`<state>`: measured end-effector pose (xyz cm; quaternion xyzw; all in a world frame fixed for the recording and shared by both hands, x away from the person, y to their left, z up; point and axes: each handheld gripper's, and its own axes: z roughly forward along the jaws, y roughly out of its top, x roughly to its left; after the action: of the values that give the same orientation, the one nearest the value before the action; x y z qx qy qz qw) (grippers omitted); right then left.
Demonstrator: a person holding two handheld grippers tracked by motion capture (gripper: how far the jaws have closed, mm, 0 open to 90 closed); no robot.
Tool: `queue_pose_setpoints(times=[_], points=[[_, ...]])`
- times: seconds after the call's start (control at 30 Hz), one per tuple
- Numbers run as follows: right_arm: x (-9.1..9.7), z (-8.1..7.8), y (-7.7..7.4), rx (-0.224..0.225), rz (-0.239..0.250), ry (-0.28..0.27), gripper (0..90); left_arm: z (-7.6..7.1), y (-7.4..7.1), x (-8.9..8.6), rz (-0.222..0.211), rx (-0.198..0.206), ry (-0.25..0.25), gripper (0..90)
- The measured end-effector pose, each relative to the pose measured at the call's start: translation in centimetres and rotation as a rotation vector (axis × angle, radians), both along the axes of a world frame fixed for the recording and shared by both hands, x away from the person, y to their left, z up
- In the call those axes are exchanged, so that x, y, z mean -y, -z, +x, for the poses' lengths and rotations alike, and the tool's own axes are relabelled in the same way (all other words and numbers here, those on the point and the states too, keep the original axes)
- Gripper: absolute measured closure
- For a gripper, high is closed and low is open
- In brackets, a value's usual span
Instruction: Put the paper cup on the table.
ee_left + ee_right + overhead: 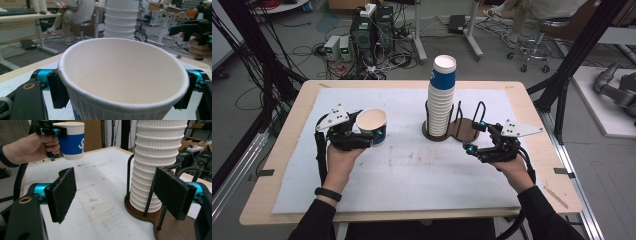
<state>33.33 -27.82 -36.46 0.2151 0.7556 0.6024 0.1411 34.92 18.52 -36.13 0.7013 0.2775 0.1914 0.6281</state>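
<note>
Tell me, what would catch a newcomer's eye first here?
Probably the tall stack of paper cups, standing in a wire holder near the table's middle. Next, the single blue-and-white cup to its left, clamped in the left gripper and held above the table. The right gripper waits beside the holder, jaws open.

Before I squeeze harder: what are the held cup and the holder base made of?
Cup: looks like paper, matte white with a rolled rim and blue printed band. Holder base: probably wood or fibreboard, dark brown and dull, carrying thin black wire posts.
</note>
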Motion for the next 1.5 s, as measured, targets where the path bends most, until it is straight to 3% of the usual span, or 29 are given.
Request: queue_pose_setpoints(times=[0.3,0.7,1.1,1.27,1.5], points=[[0.2,-0.2,0.1,-0.004,-0.002,0.007,19.8,1.2,1.5,-1.5,-0.014,-0.027,-0.125,20.6],[0.7,-0.4,0.1,0.003,-0.007,0.026,19.7,2.7,3.4,-3.4,0.008,-0.054,-0.27,20.4],[0.9,-0.6,0.3,-0.002,-0.012,0.033,19.7,4.2,5.0,-4.4,0.016,-0.059,-0.345,20.4],[1.0,-0.7,0.4,-0.003,-0.015,0.035,19.7,4.9,5.8,-4.6,0.016,-0.081,-0.343,20.4],[0.8,-0.7,0.6,-0.008,-0.021,0.032,19.8,5.6,6.7,-4.8,0.03,-0.091,-0.38,20.4]])
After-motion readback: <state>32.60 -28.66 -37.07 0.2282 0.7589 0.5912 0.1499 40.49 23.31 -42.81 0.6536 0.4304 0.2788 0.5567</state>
